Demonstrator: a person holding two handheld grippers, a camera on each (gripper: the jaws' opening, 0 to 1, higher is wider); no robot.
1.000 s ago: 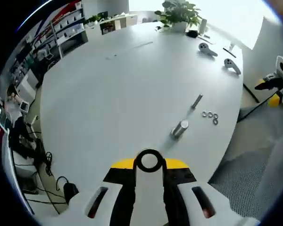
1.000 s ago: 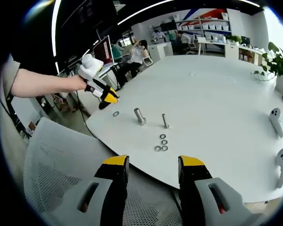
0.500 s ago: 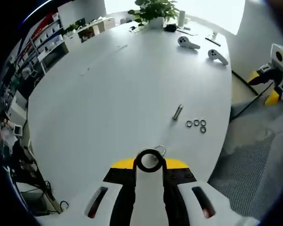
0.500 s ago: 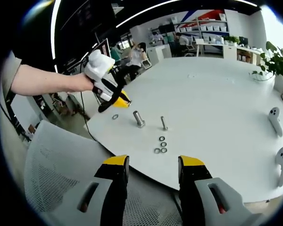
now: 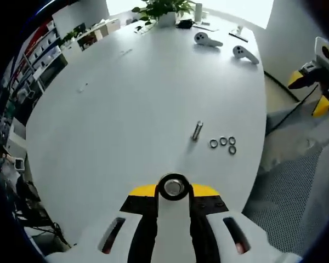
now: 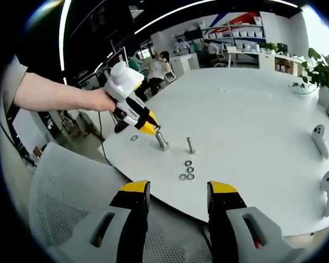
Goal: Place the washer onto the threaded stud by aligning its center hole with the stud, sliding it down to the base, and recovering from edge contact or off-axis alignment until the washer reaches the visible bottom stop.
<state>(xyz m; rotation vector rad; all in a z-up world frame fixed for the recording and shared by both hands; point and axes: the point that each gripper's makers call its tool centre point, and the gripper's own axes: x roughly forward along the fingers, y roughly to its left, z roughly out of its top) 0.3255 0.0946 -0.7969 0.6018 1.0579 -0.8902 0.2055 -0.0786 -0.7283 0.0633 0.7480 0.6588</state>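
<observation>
Indoors, an open office holds a large white table (image 6: 252, 115) with a rounded edge, shelving and seated people along the far wall. A grey mesh chair (image 6: 60, 203) sits just beside the near table edge. A potted plant (image 5: 156, 10) and two white controllers (image 5: 219, 45) rest at the far end. A person's bare forearm (image 6: 52, 93) holds the left gripper (image 6: 149, 128), tips just above the thick stud (image 6: 162, 138); a washer (image 5: 174, 187) sits pinched at its closed tips. The thin bolt (image 6: 190, 144) stands beside the stud. Three spare washers (image 6: 187, 170) cluster nearby, one loose washer (image 6: 134, 138) lies left. The right gripper (image 6: 175, 193) hovers spread and empty off the table's edge.
</observation>
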